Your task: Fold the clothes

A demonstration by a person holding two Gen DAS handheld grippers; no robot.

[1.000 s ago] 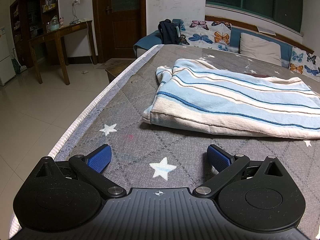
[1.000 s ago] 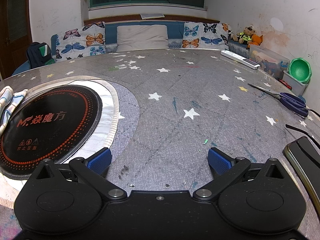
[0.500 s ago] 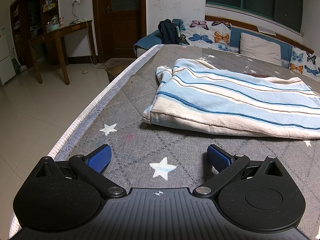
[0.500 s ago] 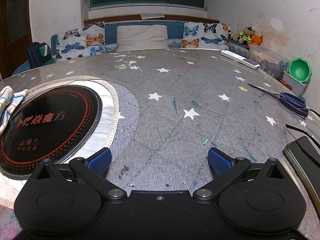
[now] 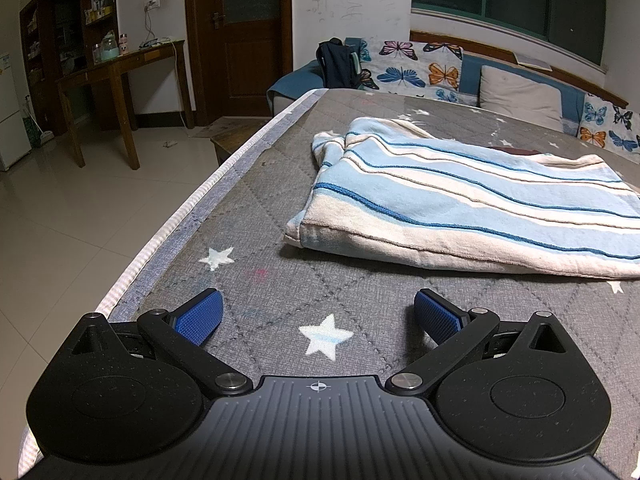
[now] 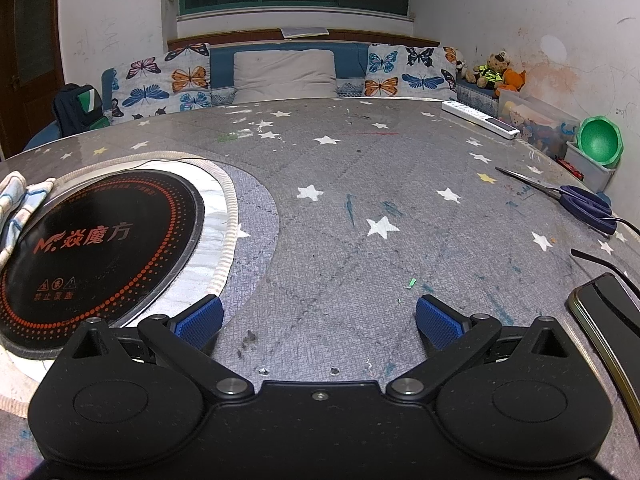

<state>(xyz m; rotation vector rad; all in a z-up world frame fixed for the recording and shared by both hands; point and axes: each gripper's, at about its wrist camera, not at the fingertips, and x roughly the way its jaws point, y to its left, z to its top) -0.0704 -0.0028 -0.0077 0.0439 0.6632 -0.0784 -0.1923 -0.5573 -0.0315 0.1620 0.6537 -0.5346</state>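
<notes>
Resting low over the grey star-printed table cover (image 5: 256, 208), the left gripper (image 5: 318, 314) has its blue-padded fingers (image 5: 200, 316) spread wide, with nothing between them. Item: one folded striped garment (image 5: 460, 204) (pale blue and cream bands, dark blue lines), lying flat on the cover ahead and to the right of that gripper, clear of both pads; its near folded edge faces the camera. Item: the right gripper (image 6: 320, 318), fingers (image 6: 438, 322) likewise wide apart and empty, above bare cover. Item: round black induction plate (image 6: 100, 236) with red lettering, set in a white ring, just left of the right gripper; a corner of the striped garment (image 6: 18, 204) shows at its far left edge. Item: scissors (image 6: 576, 200), at the table's right side. Item: phone (image 6: 612, 320), near right edge.
</notes>
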